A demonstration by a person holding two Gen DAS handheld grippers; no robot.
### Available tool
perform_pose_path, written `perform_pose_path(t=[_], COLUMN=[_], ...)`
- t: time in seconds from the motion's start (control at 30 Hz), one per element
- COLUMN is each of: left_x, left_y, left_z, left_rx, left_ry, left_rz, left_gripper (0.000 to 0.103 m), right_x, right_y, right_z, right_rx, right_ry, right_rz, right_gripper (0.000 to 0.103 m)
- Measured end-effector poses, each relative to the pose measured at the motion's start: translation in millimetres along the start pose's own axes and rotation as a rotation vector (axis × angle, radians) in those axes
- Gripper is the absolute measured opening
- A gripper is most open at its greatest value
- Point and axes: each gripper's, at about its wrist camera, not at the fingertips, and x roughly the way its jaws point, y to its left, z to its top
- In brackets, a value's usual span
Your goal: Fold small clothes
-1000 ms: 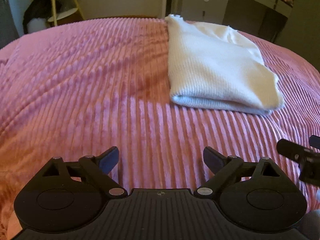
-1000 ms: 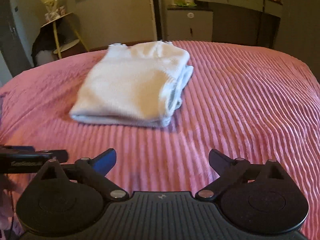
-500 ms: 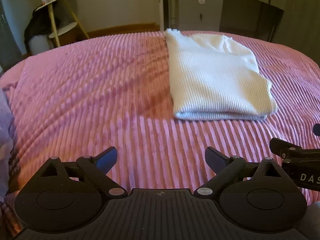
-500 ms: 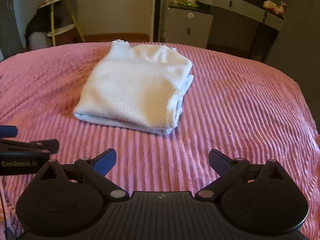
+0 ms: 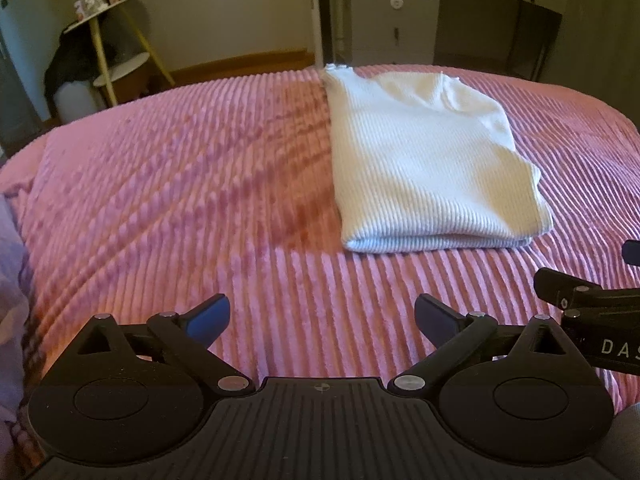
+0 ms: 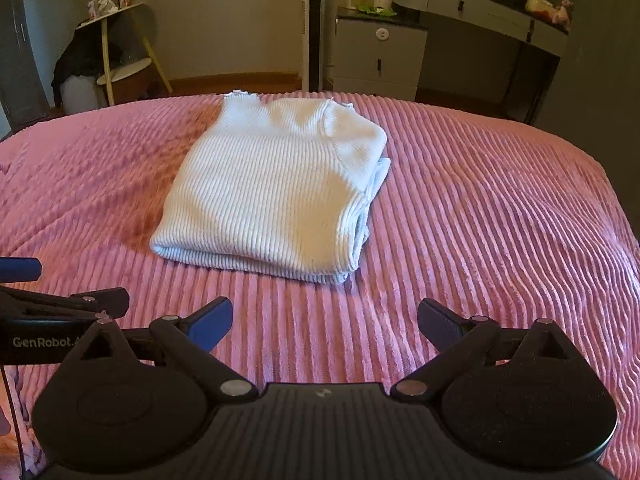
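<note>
A white ribbed knit top (image 5: 424, 160) lies folded into a rectangle on the pink ribbed bedspread (image 5: 180, 200). It also shows in the right wrist view (image 6: 276, 192), folded edge toward me. My left gripper (image 5: 320, 316) is open and empty, held above the bedspread short of the garment and to its left. My right gripper (image 6: 324, 320) is open and empty, short of the garment's near edge. Each gripper shows at the side of the other's view: the right one (image 5: 592, 312), the left one (image 6: 60, 308).
The bed ends at the far edge. Beyond it stand a yellow-legged side table (image 5: 108, 48) with dark cloth, a grey cabinet (image 5: 392, 24) and a dresser with a mirror (image 6: 480, 4). A lilac cloth (image 5: 12, 280) lies at the left edge.
Both grippers have pulled back and risen from the folded top, so it looks farther away and more of the room shows. Both stay open and the top has not moved.
</note>
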Motion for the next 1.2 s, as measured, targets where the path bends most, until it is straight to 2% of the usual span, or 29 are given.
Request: perform_pose_path(t=[1.2], left_x=[-12], left_y=[-1], left_z=[-2], left_rx=[0.022], left_ry=[-0.015], left_rz=[0.022], left_gripper=[0.102], right_x=[-12], right_y=[-1], right_z=[-5], right_rx=[0.011], right_ry=[-0.024], right_rz=[0.035], right_gripper=[0.099])
